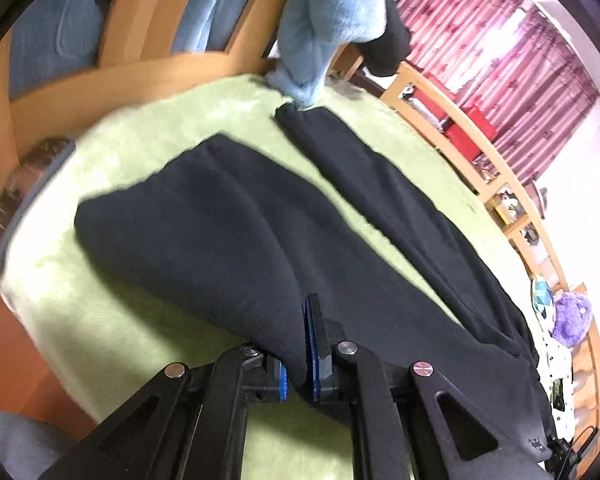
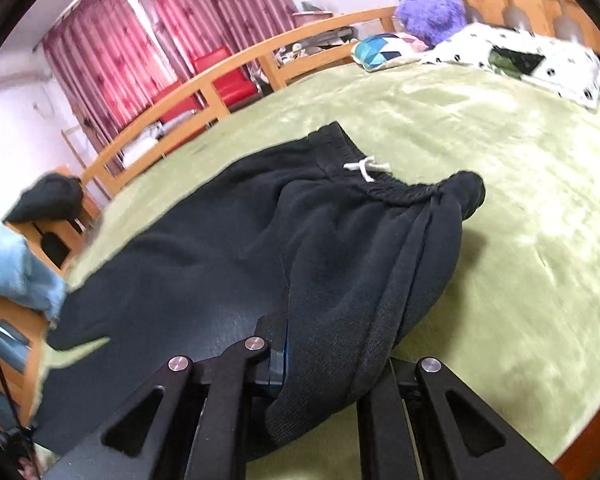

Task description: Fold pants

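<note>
While spread across the green bed cover (image 2: 500, 128), black pants (image 1: 228, 232) pinched at a leg edge by left tongs (image 1: 300, 364), at the waistband side by right tongs (image 2: 296, 360); both pressed tight on fabric.

Pale green fleece blanket (image 2: 480, 128) spread across the bed. Curved light wooden bed rail (image 2: 204, 88) along its far edge. Red pleated curtains (image 2: 112, 28) glowing behind. Fluffy purple plush toy (image 2: 430, 6) by the wooden headboard (image 2: 512, 0), beside a blue geometric-patterned cushion (image 2: 380, 52) and a white black-spotted pillow (image 2: 540, 56). Light blue fluffy cloth (image 1: 324, 20) hanging over the blanket's edge.
</note>
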### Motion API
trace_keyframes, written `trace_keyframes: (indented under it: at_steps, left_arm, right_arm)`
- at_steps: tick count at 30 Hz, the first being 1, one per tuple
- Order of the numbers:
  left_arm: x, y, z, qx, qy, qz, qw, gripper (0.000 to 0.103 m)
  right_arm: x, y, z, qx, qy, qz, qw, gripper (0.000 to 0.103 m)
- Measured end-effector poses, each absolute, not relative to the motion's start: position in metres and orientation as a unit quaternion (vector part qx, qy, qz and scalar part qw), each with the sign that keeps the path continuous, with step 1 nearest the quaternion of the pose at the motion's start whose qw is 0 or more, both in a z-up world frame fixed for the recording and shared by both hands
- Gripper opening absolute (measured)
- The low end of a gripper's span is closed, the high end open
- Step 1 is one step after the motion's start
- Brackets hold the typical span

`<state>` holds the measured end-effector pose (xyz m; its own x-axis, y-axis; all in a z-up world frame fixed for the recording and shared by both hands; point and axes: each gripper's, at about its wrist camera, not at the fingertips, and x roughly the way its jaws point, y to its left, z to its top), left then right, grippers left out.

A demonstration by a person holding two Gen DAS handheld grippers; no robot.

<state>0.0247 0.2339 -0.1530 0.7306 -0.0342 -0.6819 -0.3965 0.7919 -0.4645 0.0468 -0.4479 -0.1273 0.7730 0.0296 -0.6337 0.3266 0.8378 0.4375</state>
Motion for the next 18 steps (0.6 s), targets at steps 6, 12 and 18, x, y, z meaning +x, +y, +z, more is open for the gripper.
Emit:
trace_keyframes:
  at_steps: [6, 12, 18]
  left_arm:
    - [0.010, 0.228, -0.127, -0.290, 0.346, 0.079, 0.889, 0.008]
    - [0.033, 0.228, -0.102, -0.274, 0.334, 0.070, 0.899, 0.008]
    - [0.083, 0.216, -0.072, -0.255, 0.315, 0.073, 0.911, 0.008]
  right_arm:
    - [0.003, -0.447, -0.111, 0.251, 0.330, -0.082, 0.906, 0.008]
    - [0.004, -0.443, -0.091, 0.256, 0.341, -0.063, 0.902, 0.009]
    - [0.061, -0.438, -0.052, 0.255, 0.320, -0.038, 0.911, 0.009]
